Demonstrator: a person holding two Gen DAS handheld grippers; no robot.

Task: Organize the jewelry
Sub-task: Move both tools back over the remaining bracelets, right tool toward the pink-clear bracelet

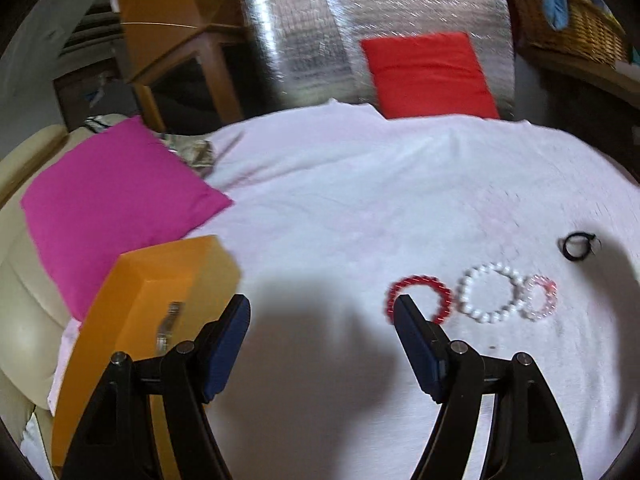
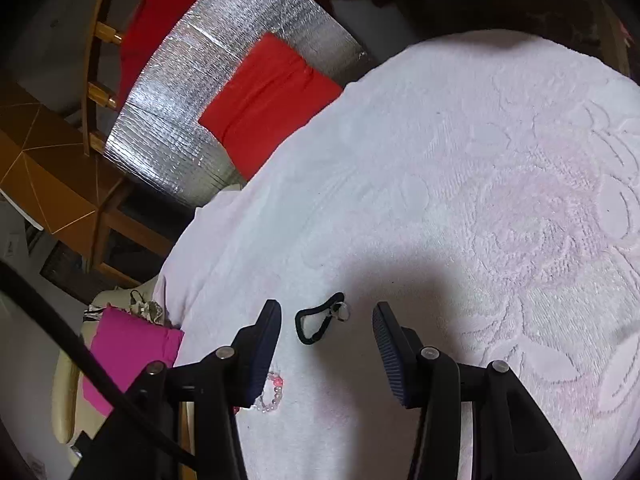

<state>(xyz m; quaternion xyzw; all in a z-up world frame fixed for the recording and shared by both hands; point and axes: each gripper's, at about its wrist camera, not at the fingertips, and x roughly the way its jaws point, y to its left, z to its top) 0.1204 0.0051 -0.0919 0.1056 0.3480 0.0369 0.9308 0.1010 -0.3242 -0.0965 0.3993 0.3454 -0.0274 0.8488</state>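
Three bead bracelets lie in a row on the white towel: red [image 1: 420, 280], white [image 1: 490, 293], pink [image 1: 541, 298]. A black band with a small ring [image 1: 578, 245] lies farther right. An orange box [image 1: 160, 304] with a metal clasp stands at the left. My left gripper [image 1: 322, 312] is open and empty, its right finger overlapping the red bracelet's near edge. My right gripper [image 2: 326, 320] is open, with the black band [image 2: 318, 320] lying on the towel between its fingertips. The pink bracelet [image 2: 274, 394] shows behind its left finger.
A magenta cushion [image 1: 116, 208] lies at the towel's left edge, above the box. A red cushion [image 1: 430, 74] leans on a silver foil panel [image 1: 312, 32] at the back. A wicker basket [image 1: 576, 28] sits back right. The white towel [image 2: 480, 200] spreads wide to the right.
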